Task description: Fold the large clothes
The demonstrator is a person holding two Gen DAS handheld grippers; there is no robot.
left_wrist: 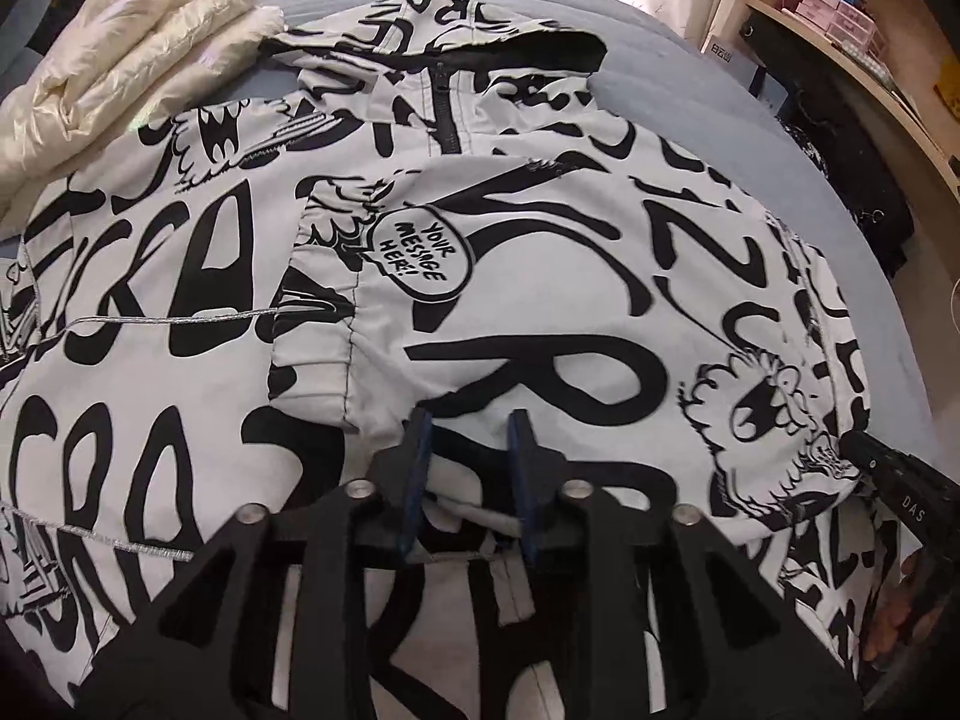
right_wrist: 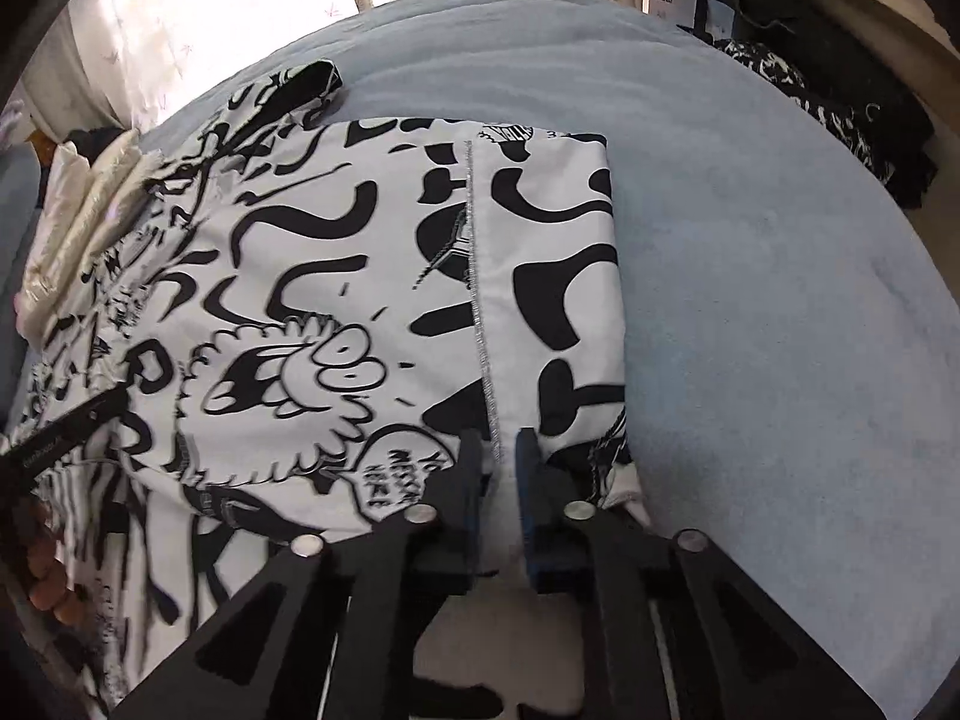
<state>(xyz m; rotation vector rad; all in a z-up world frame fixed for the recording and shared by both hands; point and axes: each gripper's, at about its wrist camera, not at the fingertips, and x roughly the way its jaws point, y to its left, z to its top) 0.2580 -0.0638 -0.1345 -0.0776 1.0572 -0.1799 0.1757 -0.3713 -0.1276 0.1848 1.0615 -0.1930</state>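
Cream puffy bedding (left_wrist: 120, 42) lies bunched beside the black-and-white printed jacket (left_wrist: 510, 276), which is spread over a pale blue bed cover (right_wrist: 780, 300) below a bright curtained window (right_wrist: 210, 30). Only the left view shows wooden shelves (left_wrist: 852, 30) holding small boxes. The left gripper (left_wrist: 468, 426) pinches a fabric fold, jaws narrow; the right gripper (right_wrist: 498, 444) straddles a stitched seam, nearly closed, grip uncertain.

Two close downward views, shared jacket (left_wrist: 540, 312)
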